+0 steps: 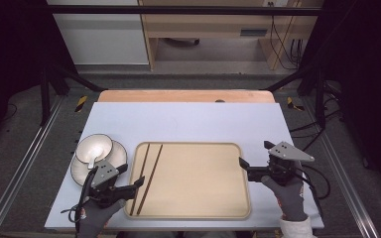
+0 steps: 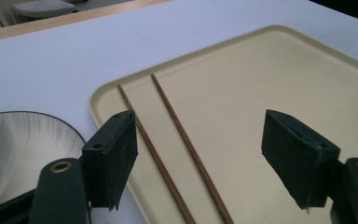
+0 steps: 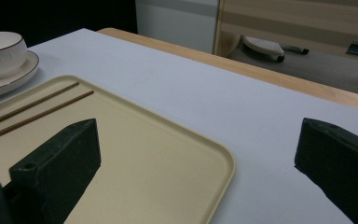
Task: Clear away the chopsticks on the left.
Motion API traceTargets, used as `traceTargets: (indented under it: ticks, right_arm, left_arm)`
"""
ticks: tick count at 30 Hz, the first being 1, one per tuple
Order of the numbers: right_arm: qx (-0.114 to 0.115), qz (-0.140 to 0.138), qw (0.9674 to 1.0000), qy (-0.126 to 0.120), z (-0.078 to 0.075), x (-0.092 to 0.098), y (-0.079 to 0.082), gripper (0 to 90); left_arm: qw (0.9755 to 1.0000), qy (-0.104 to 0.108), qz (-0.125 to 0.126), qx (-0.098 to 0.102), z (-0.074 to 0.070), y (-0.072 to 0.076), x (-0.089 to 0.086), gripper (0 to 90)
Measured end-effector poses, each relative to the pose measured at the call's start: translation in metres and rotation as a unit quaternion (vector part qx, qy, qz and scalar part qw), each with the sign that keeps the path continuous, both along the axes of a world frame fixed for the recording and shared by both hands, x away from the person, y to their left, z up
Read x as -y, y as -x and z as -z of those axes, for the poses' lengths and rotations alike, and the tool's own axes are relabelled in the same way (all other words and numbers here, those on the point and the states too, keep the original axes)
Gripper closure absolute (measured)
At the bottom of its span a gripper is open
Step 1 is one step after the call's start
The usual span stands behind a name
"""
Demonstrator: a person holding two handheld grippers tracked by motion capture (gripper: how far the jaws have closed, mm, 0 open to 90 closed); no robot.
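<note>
A pale blue-grey bench (image 1: pixel 188 121) is seen from above, and a beige tray (image 1: pixel 203 178) with rounded corners is laid on its near half. Just left of the tray, a white plate (image 1: pixel 79 171) is set on the bench, and a white bowl (image 1: pixel 94 148) with a dark rim is placed on it. The left gripper (image 1: pixel 133 179) is held over the tray's near-left part, its jaws spread wide and empty, with a gloved hand (image 1: pixel 95 215) wrapped around it. The right gripper (image 1: pixel 254 156) is held at the tray's right edge, its jaws likewise wide and empty. Two brown chopsticks (image 1: pixel 148 177) are laid side by side, slightly apart, along the tray's left side.
</note>
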State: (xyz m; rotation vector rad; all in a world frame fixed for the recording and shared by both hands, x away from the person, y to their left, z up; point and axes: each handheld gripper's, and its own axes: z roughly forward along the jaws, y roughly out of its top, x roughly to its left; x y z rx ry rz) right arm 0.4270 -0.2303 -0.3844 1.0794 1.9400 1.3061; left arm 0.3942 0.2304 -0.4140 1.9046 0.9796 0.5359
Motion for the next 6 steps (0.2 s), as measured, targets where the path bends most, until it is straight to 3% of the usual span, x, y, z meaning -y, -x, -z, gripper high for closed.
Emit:
traceTargets:
  ticks: [6]
  right_arm:
    - [-0.002, 0.001, 1.0000, 0.002, 0.0012, 0.0008, -0.0005, 0.5]
  left_arm:
    - [0.9999, 0.008, -0.015, -0.002, 0.0046, 0.0003, -0.0108, 25.3]
